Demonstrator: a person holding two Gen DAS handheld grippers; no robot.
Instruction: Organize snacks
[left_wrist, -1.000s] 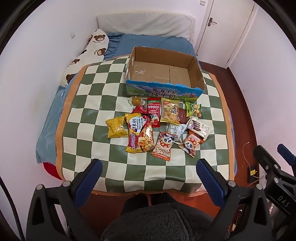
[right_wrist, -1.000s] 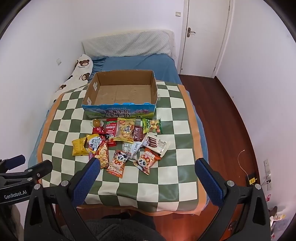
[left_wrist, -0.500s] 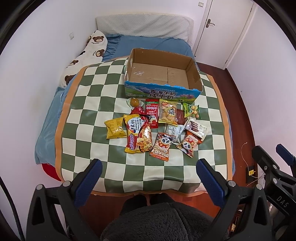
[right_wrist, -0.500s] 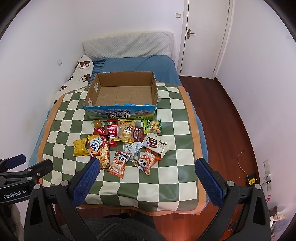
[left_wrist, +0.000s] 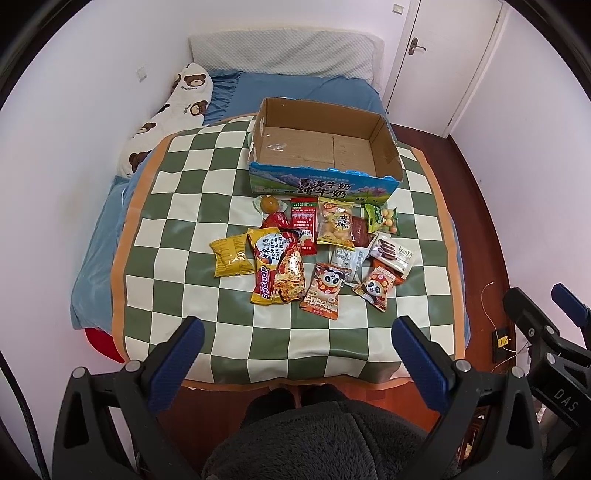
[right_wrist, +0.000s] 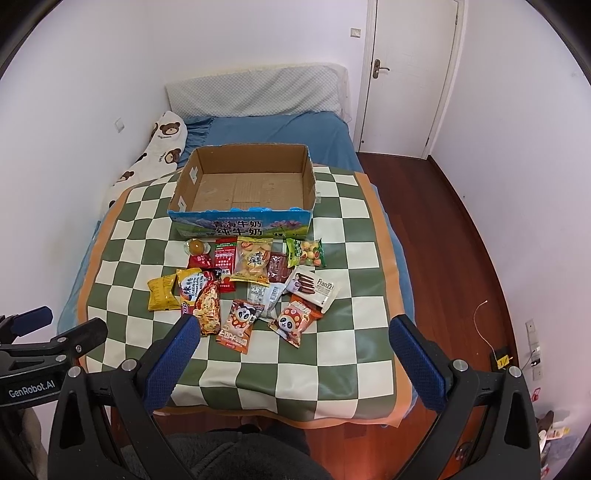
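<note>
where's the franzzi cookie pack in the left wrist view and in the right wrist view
Left wrist view: the Franzzi pack lies at the right edge of the snack pile, right of centre.
Right wrist view: the pack lies near centre, again on the pile's right edge.
Shared landmark: the open cardboard box beyond the pile.

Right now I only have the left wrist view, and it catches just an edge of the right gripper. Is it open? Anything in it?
Observer: In the right wrist view the right gripper is open with nothing between its fingers. It hangs over the near edge of the checkered cloth, short of the snacks.
Operator: The box's left inner wall is nearly edge-on for me. Anything on it?
Observer: Two white patches, probably tape, sit on that wall of the cardboard box. Nothing else is stuck there.
</note>
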